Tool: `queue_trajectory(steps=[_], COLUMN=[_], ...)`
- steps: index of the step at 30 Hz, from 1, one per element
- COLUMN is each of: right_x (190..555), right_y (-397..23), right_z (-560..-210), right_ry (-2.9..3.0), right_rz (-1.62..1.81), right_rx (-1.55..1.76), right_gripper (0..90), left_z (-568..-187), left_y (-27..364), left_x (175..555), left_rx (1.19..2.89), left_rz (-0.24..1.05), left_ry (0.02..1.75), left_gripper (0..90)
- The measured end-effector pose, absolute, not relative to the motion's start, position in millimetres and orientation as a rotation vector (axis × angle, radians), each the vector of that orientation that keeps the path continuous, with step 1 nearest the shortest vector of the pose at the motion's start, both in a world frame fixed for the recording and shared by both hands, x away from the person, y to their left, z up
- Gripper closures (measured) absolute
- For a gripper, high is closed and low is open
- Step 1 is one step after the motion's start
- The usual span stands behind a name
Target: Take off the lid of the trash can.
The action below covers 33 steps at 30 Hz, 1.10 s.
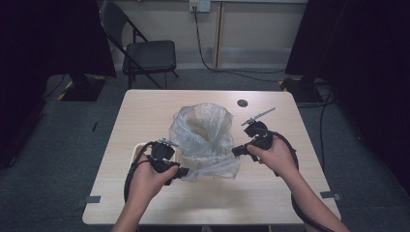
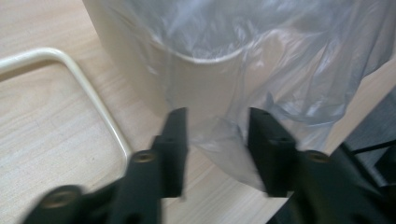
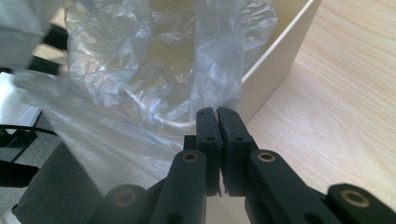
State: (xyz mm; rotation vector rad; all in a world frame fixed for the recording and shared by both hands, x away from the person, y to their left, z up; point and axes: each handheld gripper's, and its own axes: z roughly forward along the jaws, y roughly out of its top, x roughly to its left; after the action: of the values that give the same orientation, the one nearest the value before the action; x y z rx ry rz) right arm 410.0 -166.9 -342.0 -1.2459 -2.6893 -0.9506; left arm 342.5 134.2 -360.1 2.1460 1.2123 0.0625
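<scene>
1. A cream bin (image 1: 205,126) stands near the middle of the wooden table (image 1: 145,104), with a clear plastic bag (image 1: 209,140) draped in and over it; the bag's loose film spills down the bin's near side onto the tabletop.
2. The left gripper (image 2: 217,135) has its jaws standing partly apart, a fold of the bag's hem hanging between them. The pads do not seem to press on it, so I take it as let go.
3. The right gripper (image 3: 217,122) has its jaws closed together on a thin edge of the bag, right beside the bin's rim.
4. The bag looks very light, soft and slippery; it will crumple, cling and slide out of a shallow pinch, and a hard tug could tear it.
5. The best hold, I judge, is the hem where the film bunches into several layers, taken deep between the pads.
6. The bin looks stiff but light, so pulling the bag sideways may drag or tip it; pulls should run down along its wall.
7. A cream wire handle (image 2: 88,88) lies flat on the table just beside the bin.
</scene>
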Motion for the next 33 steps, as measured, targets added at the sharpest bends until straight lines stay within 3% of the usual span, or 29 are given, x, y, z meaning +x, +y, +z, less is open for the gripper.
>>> queue_trajectory(steps=[2,6,14,16,22,30,32,33], right_x=[409,409,408,409,406,404,403,403], right_y=[-166,-164,-162,-161,-155,-151,-153,-154], right_z=[-341,-340,-339,-338,-333,-332,-332,-332], right_ry=[-2.692,-2.697,-2.719,-2.730,-2.761,-2.810,-2.825,-2.822], right_rz=[-0.951,-0.957,-0.942,-0.939,-0.932,-0.894,-0.880,-0.884], right_rx=[-1.238,-1.226,-1.192,-1.188,-1.169,-1.122,-1.119,-1.121], right_gripper=[87.5,87.1,86.7,86.0,85.8,85.5,85.4,85.2], left_z=[-352,-338,-332,-337,-338,-333,-335,-338], left_y=[144,156,165,159,146,149,155,158], left_x=[340,341,348,347,358,369,371,372], left_rx=[2.115,2.046,2.012,2.071,2.015,1.977,1.975,1.977], left_rz=[0.089,0.114,0.079,0.076,0.047,0.084,0.072,0.064], left_ry=[1.213,1.225,1.254,1.259,1.300,1.355,1.379,1.386], left_gripper=[44.4,38.3,35.0,31.4,25.3,25.7,38.0,37.3])
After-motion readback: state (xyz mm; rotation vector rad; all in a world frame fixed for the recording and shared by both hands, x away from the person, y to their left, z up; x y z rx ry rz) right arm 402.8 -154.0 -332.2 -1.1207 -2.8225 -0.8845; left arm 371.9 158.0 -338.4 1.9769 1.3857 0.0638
